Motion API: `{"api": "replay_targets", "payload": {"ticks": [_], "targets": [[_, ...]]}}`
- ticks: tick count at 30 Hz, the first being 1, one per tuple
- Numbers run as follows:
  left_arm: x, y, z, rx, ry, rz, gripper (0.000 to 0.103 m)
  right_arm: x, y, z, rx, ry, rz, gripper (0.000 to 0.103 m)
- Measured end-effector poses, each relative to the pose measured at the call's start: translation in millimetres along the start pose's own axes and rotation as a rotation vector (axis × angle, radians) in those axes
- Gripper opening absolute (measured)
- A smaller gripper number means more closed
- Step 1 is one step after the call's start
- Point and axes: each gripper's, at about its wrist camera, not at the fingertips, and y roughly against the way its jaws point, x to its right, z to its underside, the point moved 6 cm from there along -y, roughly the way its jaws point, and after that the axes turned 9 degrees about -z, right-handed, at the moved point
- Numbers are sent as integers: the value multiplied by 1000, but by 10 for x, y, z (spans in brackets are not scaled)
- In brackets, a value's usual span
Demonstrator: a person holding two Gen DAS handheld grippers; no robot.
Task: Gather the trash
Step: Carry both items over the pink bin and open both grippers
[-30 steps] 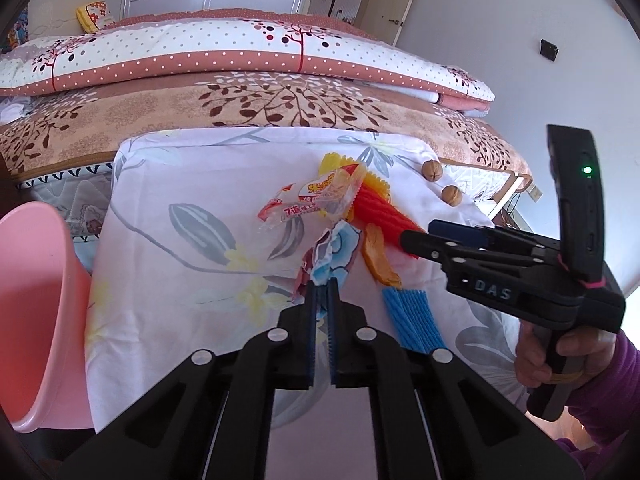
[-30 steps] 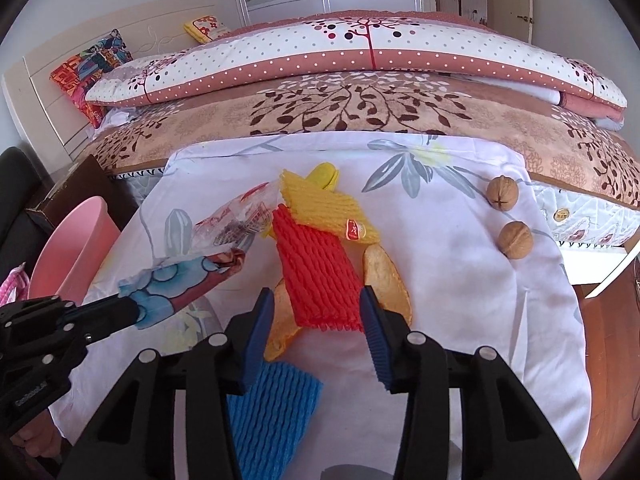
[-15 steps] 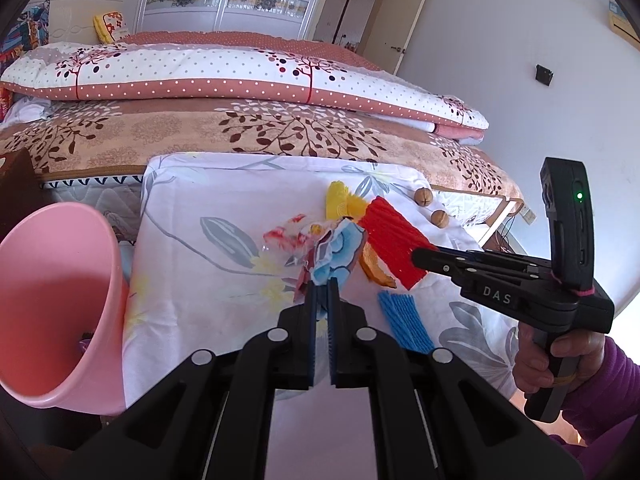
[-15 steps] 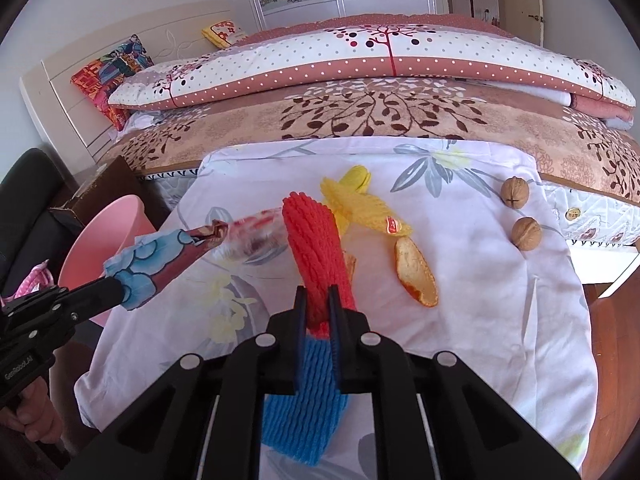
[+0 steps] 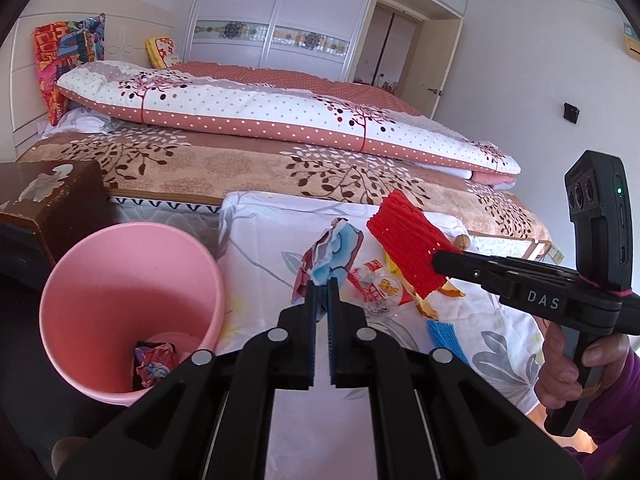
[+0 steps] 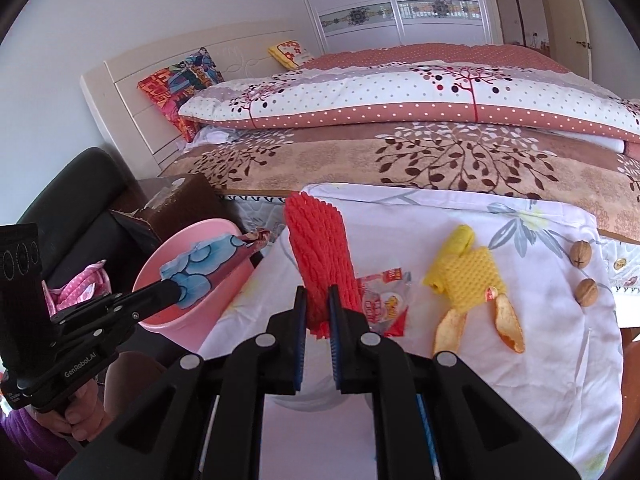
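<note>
**Both grippers loaded, bin to the left**

Bedroom scene: floral sheet [image 6: 520, 380] spread over a low surface at the foot of a bed [image 6: 400, 160], white wardrobe at the back wall.

Left gripper [image 5: 322, 284]: jaws clamped on a blue-and-red snack wrapper [image 5: 334, 248]. Wrapper is lifted clear of the sheet and sticks up from the fingertips. In the right wrist view the same wrapper [image 6: 208, 268] sits in front of the pink bin's opening.

Right gripper [image 6: 318, 294]: jaws clamped on a red foam net [image 6: 320, 248], also off the sheet, standing up from the pads. Left wrist view shows it [image 5: 408, 252] from the side, pinched at its lower edge; the person's hand [image 5: 568, 368] is on the grip handle.

Pink bin [image 5: 128, 308] stands off the left edge of the sheet, beside a dark wooden cabinet [image 5: 48, 208]. One crumpled wrapper [image 5: 154, 362] already at the bottom.

Trash on the sheet:
- clear snack bag with red print [image 6: 384, 300], just behind the right gripper tips
- yellow foam net [image 6: 468, 276], with two orange peel pieces [image 6: 508, 324] touching its near edge
- blue foam net [image 5: 446, 334], near edge of sheet, only in the left view
- two walnuts [image 6: 582, 272] near the right edge, apart from the rest
</note>
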Motion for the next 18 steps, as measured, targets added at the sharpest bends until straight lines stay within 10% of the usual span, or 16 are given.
{"api": "replay_targets", "payload": {"ticks": [18], "targets": [[-1353,137,246,-29,185,-292,4,-1164,-1375,-101,-180,54,-209,10]]}}
